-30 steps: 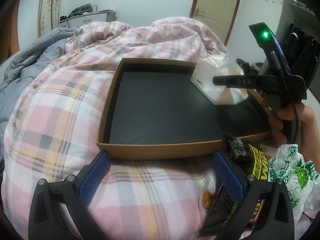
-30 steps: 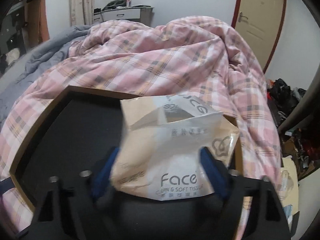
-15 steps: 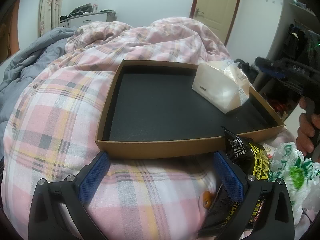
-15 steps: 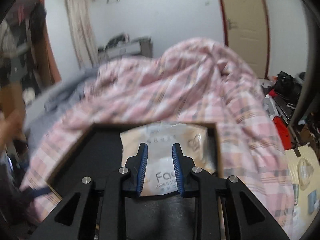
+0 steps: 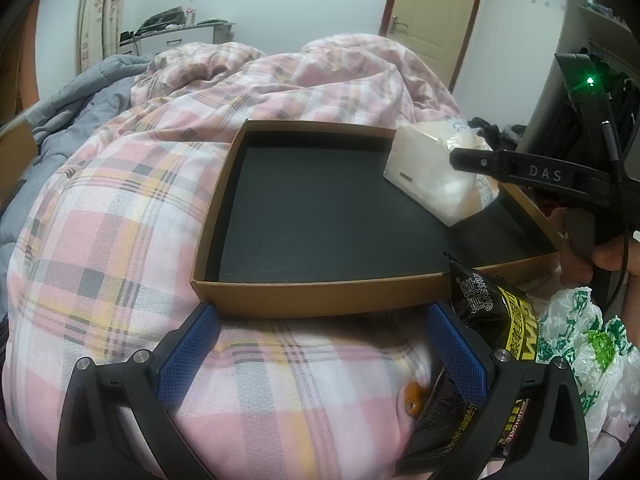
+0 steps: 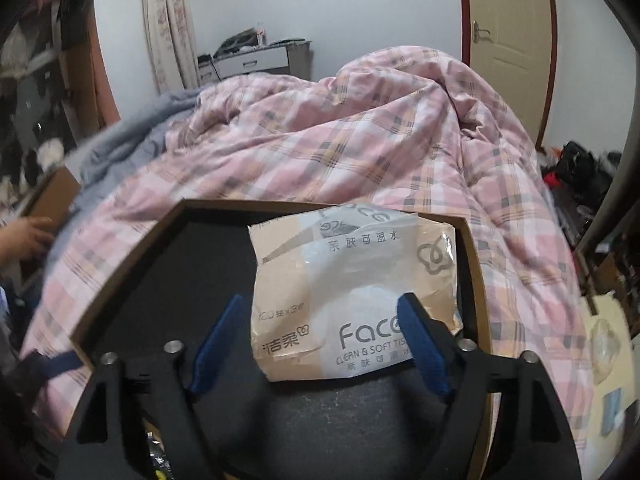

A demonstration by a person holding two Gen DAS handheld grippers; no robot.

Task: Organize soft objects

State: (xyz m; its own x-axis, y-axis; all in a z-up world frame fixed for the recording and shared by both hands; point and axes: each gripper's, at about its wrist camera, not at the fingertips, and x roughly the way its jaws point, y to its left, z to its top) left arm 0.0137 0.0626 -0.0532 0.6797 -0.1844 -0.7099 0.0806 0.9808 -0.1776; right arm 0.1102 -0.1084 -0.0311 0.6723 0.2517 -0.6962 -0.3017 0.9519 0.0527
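A cardboard tray (image 5: 320,300) with a black lining rests on the pink plaid duvet (image 5: 120,240). A beige and white tissue pack (image 5: 432,176) lies in its far right corner. My right gripper (image 6: 320,340) hovers low over the tray, its jaws opening. The tissue pack (image 6: 352,288) sits between and just beyond the blue pads, and the left pad (image 6: 218,340) stands clear of it. My left gripper (image 5: 322,314) is open and empty at the tray's near wall. A black and yellow snack bag (image 5: 496,312) lies beside its right finger.
A crumpled white and green plastic bag (image 5: 580,344) lies at the right of the snack bag. A grey blanket (image 5: 80,96) is bunched at the far left. A door (image 6: 508,40) and a cluttered floor (image 6: 580,168) are at the right.
The right gripper let go of the tissue pack in the tray's corner, drew back with jaws shut, then came forward again with jaws wide. The left gripper stayed still.
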